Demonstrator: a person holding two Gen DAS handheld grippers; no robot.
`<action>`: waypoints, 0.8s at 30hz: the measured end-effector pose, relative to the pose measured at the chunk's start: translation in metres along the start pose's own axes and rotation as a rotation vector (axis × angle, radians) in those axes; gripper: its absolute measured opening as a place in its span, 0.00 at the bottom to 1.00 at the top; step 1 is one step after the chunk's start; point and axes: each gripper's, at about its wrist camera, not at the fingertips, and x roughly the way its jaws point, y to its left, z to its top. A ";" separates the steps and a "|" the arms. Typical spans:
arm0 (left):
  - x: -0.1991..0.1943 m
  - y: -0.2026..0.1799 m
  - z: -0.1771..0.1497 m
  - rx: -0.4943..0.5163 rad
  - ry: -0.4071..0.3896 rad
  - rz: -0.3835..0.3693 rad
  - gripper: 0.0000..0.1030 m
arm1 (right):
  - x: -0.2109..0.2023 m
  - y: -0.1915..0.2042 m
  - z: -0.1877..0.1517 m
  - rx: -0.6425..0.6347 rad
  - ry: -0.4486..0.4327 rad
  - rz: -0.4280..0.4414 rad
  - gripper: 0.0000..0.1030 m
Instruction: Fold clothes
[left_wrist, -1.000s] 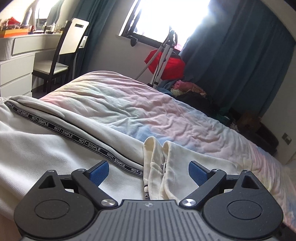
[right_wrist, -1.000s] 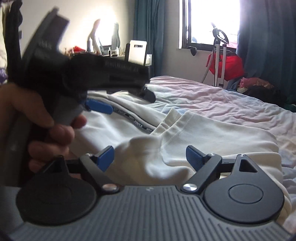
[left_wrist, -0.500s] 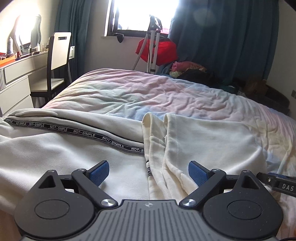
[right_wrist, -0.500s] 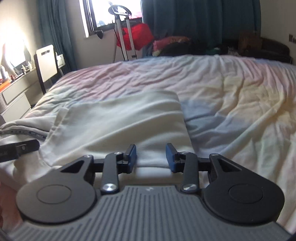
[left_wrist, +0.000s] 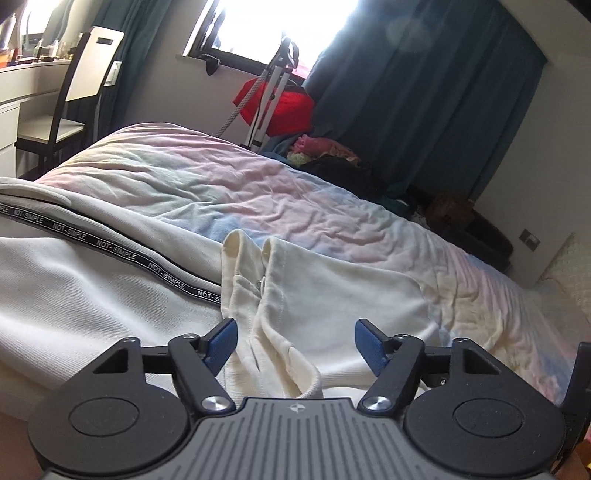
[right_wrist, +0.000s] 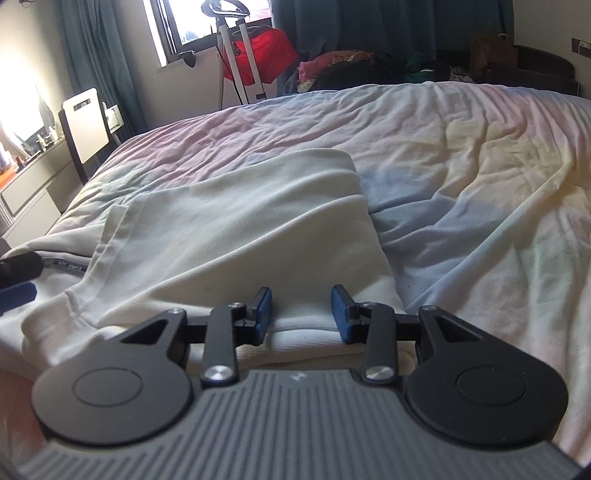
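A cream sweatshirt (left_wrist: 332, 295) lies flat on the bed, seen again in the right wrist view (right_wrist: 240, 229). Its bunched left edge rises between the blue pads of my left gripper (left_wrist: 295, 328), whose jaws are closing without touching the cloth. My right gripper (right_wrist: 301, 295) is at the sweatshirt's near right hem. Its jaws are partly closed, the hem lies flat between them, and the pads do not visibly pinch it. A white garment (left_wrist: 74, 288) with black lettered tape (left_wrist: 110, 247) lies to the left, partly under the sweatshirt.
The pastel bedspread (right_wrist: 461, 184) stretches away ahead and to the right. A chair (left_wrist: 81, 92) and a white desk (left_wrist: 22, 85) stand at the left. A red bag on a white stand (left_wrist: 280, 103) and a clothes pile (left_wrist: 325, 147) sit under the window.
My left jaws have narrowed around the sweatshirt's bunched edge. My right gripper swung from beside the left one to the near right hem, and its jaws closed partway.
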 end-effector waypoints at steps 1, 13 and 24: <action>0.003 -0.003 -0.002 0.018 0.012 -0.004 0.61 | 0.000 0.000 0.000 0.000 -0.001 0.000 0.38; 0.019 -0.029 -0.024 0.227 0.095 0.104 0.16 | 0.005 0.000 0.003 0.021 -0.002 0.004 0.38; -0.008 -0.017 -0.025 0.076 0.130 0.049 0.08 | 0.003 0.000 0.004 0.006 -0.010 -0.029 0.37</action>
